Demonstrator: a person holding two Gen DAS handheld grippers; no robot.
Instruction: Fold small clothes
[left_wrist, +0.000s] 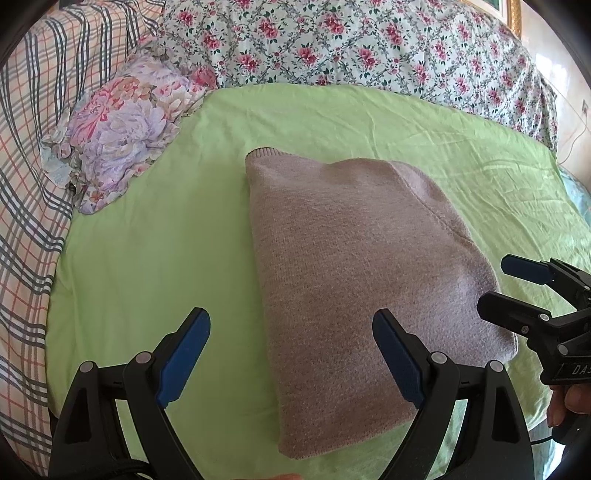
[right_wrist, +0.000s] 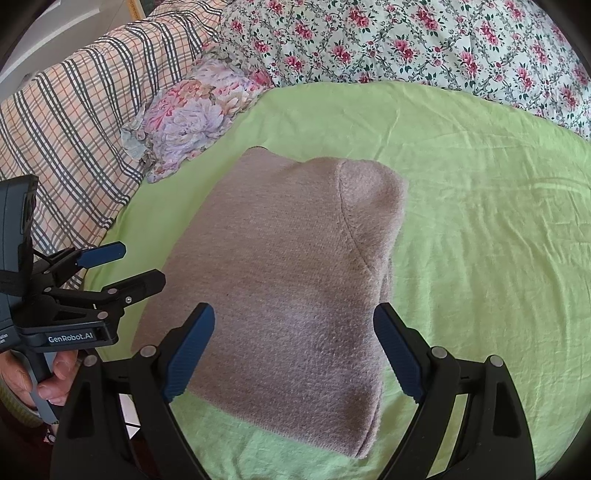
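Observation:
A mauve knitted garment (left_wrist: 354, 266) lies folded into a compact rectangle on the green sheet (left_wrist: 155, 236); it also shows in the right wrist view (right_wrist: 284, 280). My left gripper (left_wrist: 291, 332) is open and empty, hovering over the garment's near left edge; it also shows at the left of the right wrist view (right_wrist: 140, 266). My right gripper (right_wrist: 295, 332) is open and empty above the garment's near end; it shows at the right of the left wrist view (left_wrist: 495, 286).
A floral pillow (left_wrist: 125, 122) lies at the sheet's far left corner. A plaid cover (left_wrist: 33, 155) runs along the left. A rose-print quilt (left_wrist: 369, 40) is bunched along the far side. The sheet (right_wrist: 480, 229) spreads right of the garment.

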